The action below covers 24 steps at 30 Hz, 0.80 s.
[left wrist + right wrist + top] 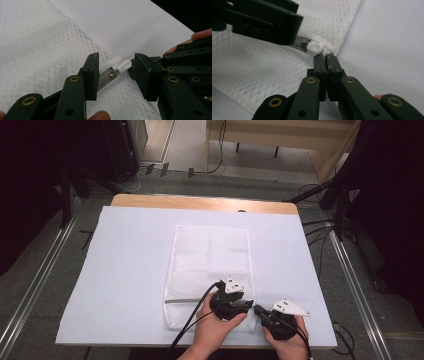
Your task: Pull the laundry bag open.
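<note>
1. I see the white mesh bag [210,270] lying flat in the middle of the worktop [125,270], its zipper [182,301] running along the near end.
2. My left hand-held gripper [115,75] is open, its jaws standing either side of the white zipper pull [123,65] without pressing it.
3. My right hand-held gripper [325,58] is fully closed. Whether bag fabric is pinched between the jaws I cannot tell; its tips sit just beside the pull at the bag's near right corner.
4. In the high view both hand-held grippers meet at that corner, close together.
</note>
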### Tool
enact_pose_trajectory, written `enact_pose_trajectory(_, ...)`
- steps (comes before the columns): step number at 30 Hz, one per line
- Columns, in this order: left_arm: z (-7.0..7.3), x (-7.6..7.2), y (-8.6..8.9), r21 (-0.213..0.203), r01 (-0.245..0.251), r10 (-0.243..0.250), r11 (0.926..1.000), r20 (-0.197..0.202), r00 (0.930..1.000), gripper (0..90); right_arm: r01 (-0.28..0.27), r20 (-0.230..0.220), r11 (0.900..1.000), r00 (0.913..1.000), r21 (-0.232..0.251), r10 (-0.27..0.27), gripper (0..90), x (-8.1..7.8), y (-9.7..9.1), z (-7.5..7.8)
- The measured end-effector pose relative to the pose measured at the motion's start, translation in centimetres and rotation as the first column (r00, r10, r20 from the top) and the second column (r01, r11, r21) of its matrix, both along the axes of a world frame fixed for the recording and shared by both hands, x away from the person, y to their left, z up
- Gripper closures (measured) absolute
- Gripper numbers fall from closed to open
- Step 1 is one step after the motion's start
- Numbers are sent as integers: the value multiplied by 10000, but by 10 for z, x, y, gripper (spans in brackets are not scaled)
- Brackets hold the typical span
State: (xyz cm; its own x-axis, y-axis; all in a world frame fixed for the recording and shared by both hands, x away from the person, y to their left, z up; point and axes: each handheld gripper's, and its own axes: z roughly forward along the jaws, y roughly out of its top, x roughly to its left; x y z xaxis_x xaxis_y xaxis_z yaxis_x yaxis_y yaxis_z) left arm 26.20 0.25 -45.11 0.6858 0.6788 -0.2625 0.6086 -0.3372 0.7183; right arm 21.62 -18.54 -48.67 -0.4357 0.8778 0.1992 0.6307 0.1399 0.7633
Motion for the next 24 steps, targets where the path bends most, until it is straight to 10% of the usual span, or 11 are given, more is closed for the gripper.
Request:
enact_pose_trajectory(10, 1, 8, 5, -1376, -241, 117, 9902, -906, 9958, 509, -284, 1056, 9996, 9940, 40, 278, 897, -9, 5, 10)
enact_pose_trajectory(19, 2, 16, 11, -1981, -667, 359, 9779, -1553, 9872, 551, -457, 1175, 9990, 9920, 11, 452, 897, -11, 8, 11)
enact_pose_trajectory(24, 2, 17, 8, -1670, -784, 517, 9828, -1586, 9860, 565, -571, 1313, 9983, 9897, -73, 575, 897, -12, 11, 12)
